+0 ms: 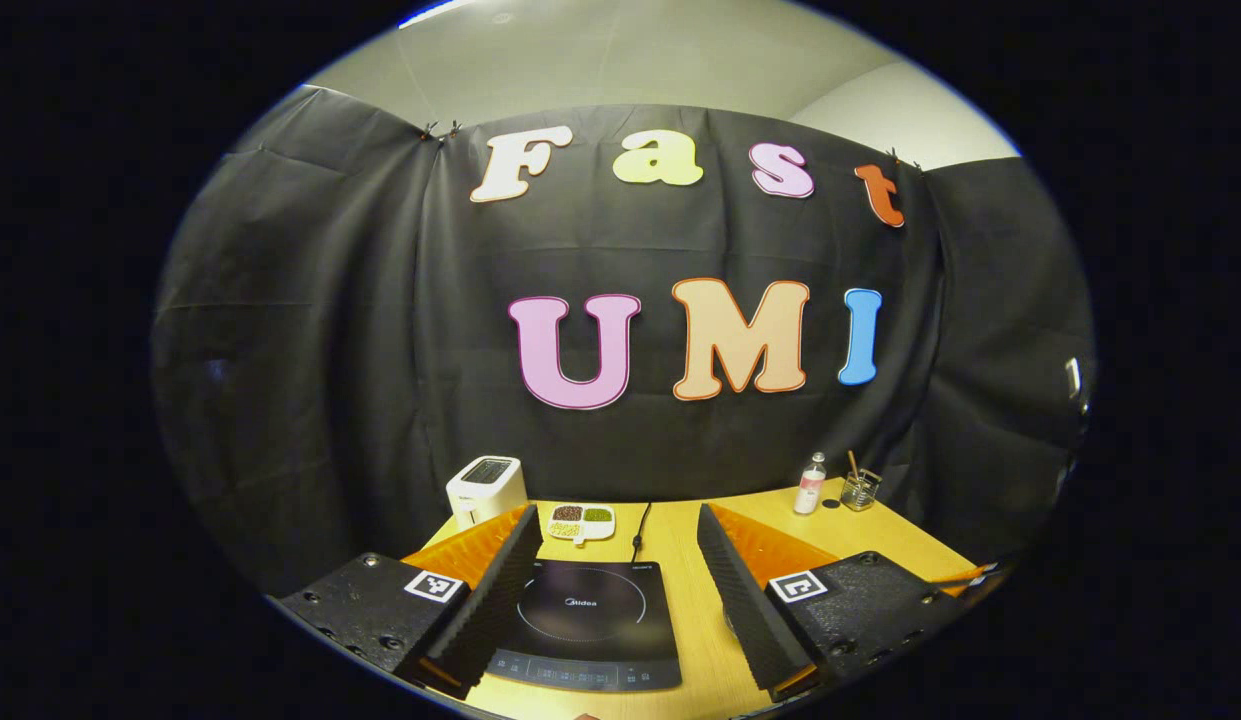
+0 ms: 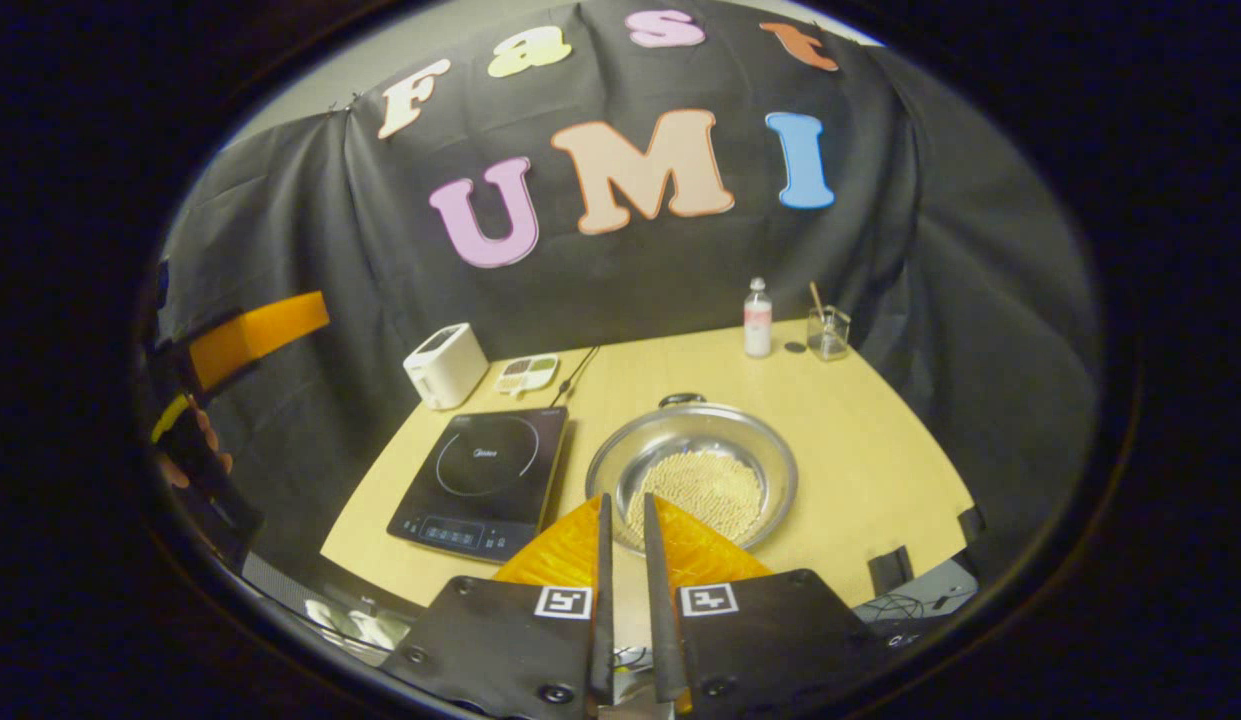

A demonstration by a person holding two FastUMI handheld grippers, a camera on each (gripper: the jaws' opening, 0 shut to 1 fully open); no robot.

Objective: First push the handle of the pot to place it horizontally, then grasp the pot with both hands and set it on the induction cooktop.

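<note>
- Two grippers are up above a wooden table [image 2: 880, 450]; the left gripper [image 1: 617, 570] has its fingers spread wide, with nothing between them
- Straight ahead of and below the left gripper, framed between its two fingers, lies the black induction cooktop [image 1: 585, 620]
- Beyond the cooktop from that gripper stand a white toaster [image 1: 486, 488], off to its left, and a small divided dish [image 1: 581, 520] just beside the toaster; a power cord [image 1: 640, 525] runs back from the cooktop
- Far ahead to the left gripper's right are a small bottle [image 1: 810, 484] and a glass holder with sticks [image 1: 860, 488]
- The right gripper [image 2: 630, 560] has its fingers drawn narrow, almost together, gripping nothing
- Just past the right gripper's fingertips sits the pot [image 2: 692, 472], a shallow steel one holding pale beads; its dark handle [image 2: 682, 399] shows at the far rim
- The pot rests on the table just to the right of the cooktop, close beside it and not on it
- At the left edge of the right gripper view, an orange finger of the other gripper and the hand [image 2: 195, 445] holding it show, well apart from the pot
</note>
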